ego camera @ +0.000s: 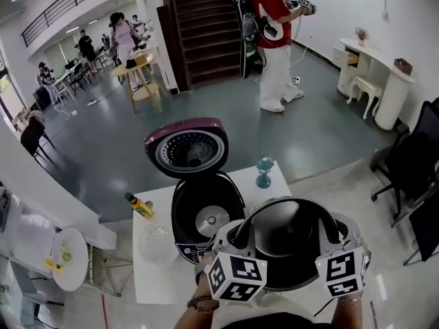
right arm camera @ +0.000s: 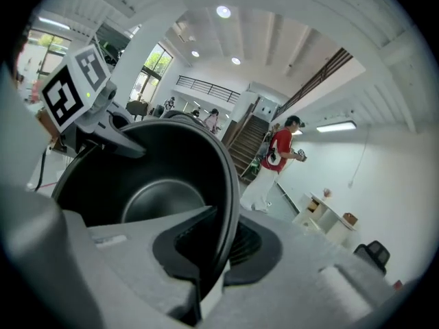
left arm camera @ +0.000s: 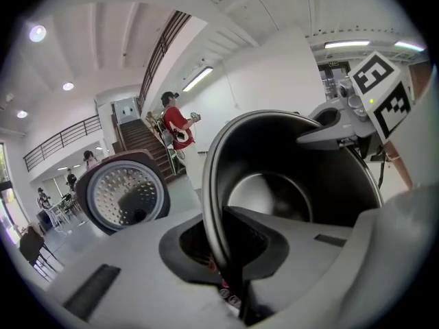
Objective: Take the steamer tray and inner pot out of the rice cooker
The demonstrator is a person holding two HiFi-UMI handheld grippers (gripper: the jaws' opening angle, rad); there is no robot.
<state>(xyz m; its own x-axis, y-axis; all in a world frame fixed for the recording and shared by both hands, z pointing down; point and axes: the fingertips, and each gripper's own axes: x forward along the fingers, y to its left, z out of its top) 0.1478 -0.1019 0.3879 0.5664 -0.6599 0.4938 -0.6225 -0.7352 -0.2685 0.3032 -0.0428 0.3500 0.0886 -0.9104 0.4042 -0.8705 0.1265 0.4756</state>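
I hold the black inner pot in the air between both grippers, in front and to the right of the rice cooker. My left gripper is shut on the pot's left rim. On the opposite rim, my right gripper is shut too. The cooker stands open with its dark red lid tipped up, and its cavity shows the bare heating plate. A pale, translucent round thing, maybe the steamer tray, lies on the table left of the cooker.
On the white table are a yellow bottle at the far left and a blue glass ornament at the back right. A black office chair stands to the right. A person in red stands by the stairs.
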